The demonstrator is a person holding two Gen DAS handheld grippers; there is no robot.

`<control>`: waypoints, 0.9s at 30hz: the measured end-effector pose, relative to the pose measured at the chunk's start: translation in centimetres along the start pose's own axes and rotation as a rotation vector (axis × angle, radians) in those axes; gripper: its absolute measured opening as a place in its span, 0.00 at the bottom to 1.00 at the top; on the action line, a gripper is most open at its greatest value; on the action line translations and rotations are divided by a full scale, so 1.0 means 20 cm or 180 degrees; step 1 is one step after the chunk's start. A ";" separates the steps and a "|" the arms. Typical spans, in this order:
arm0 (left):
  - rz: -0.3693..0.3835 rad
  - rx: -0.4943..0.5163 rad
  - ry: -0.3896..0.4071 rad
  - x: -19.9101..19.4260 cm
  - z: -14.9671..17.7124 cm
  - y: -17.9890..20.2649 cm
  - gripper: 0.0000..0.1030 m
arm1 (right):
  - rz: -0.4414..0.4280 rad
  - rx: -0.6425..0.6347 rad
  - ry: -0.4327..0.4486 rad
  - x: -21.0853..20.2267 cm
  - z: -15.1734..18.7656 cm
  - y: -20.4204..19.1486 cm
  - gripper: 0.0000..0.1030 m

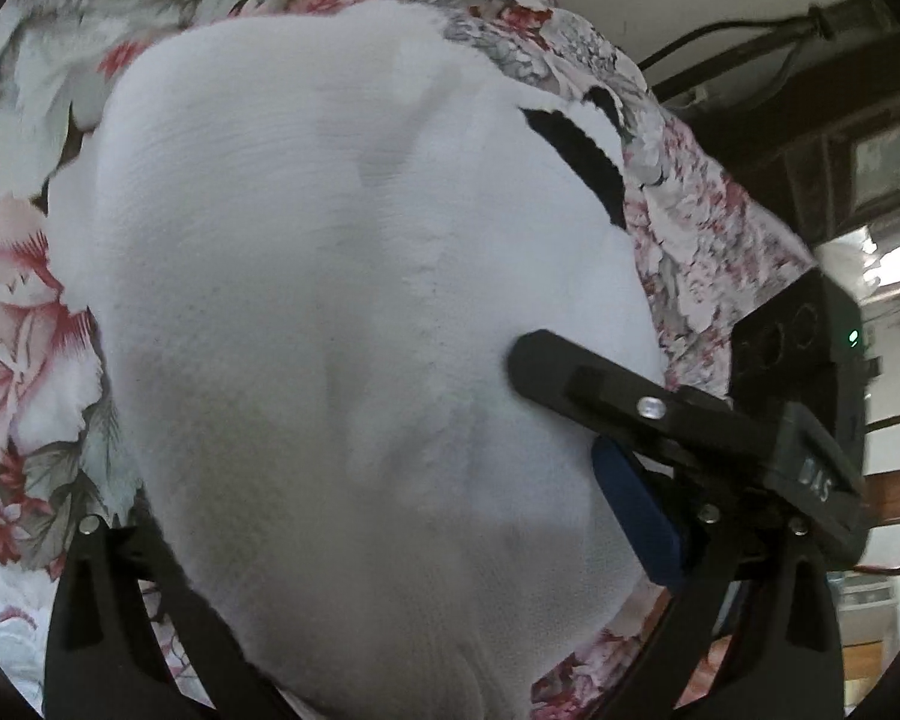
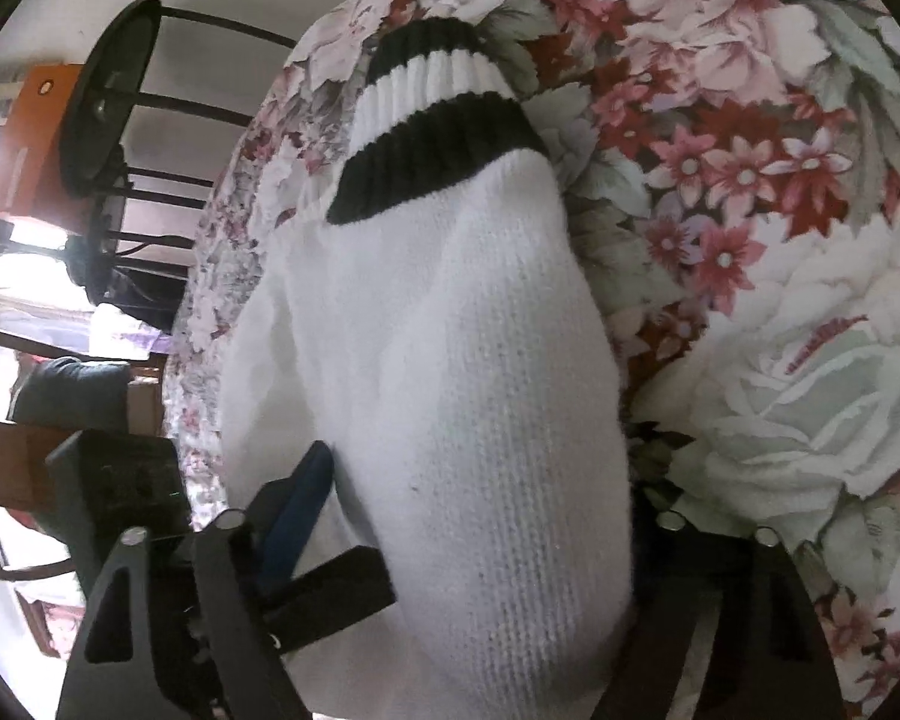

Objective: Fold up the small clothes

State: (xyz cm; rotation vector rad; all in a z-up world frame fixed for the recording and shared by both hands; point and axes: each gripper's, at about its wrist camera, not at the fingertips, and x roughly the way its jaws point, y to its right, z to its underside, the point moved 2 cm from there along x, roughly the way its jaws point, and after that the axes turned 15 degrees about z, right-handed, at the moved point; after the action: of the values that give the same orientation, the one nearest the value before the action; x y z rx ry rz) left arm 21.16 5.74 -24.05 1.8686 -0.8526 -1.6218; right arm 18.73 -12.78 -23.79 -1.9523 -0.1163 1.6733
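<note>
A white knitted sock [image 1: 342, 312] with black bands at its cuff [image 1: 576, 156] fills the left wrist view, draped over my left gripper [image 1: 390, 648], whose fingers are mostly hidden under it. In the right wrist view the same sock [image 2: 462, 396] hangs from my right gripper [image 2: 474, 660], cuff [image 2: 432, 120] with black and white bands pointing away. Both grippers appear shut on the sock near its toe end, close together; the other gripper's black finger [image 1: 600, 384] with a blue pad shows at the right.
A floral cloth [image 2: 750, 210] in pink, red and grey covers the surface under the sock. Beyond its edge are a black stool [image 2: 108, 138], an orange box [image 2: 24, 138] and dark furniture [image 1: 840, 120].
</note>
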 end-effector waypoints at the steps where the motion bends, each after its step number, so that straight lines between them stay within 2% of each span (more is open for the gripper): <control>1: -0.0066 0.0027 0.0042 -0.01 0.00 0.02 0.92 | 0.0007 0.0010 0.0008 0.00 0.00 0.01 0.70; 8: -0.0187 0.0098 0.0190 -0.06 0.01 0.12 0.90 | -0.0100 0.0057 0.0088 -0.10 -0.01 0.02 0.64; 11: -0.0255 0.0034 0.0155 -0.01 0.01 0.13 0.91 | -0.0178 0.0079 -0.0036 -0.08 -0.02 0.06 0.64; 14: -0.0318 -0.0131 0.0077 0.05 0.04 0.05 0.93 | -0.0179 0.0245 -0.0134 -0.01 0.02 0.13 0.61; 17: -0.0072 -0.0450 0.0196 0.02 0.03 -0.07 0.92 | -0.0217 0.0260 -0.0134 0.00 0.01 0.15 0.61; 19: 0.0035 -0.0555 0.0241 0.00 0.03 -0.11 0.92 | -0.0295 0.0380 -0.0163 0.01 0.01 0.17 0.61; 25: 0.0063 -0.0634 0.0281 0.02 0.00 -0.14 0.92 | -0.0328 0.0507 -0.0192 0.05 -0.02 0.21 0.62; 27: 0.0009 -0.0596 0.0313 0.00 0.01 -0.11 0.86 | -0.0260 0.0406 -0.0097 0.03 -0.02 0.19 0.58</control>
State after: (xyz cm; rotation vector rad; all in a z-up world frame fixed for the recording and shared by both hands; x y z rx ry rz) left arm 21.27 7.22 -25.69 1.7982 -0.6385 -1.5377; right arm 18.22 -15.87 -25.98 -1.8047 -0.0968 1.6178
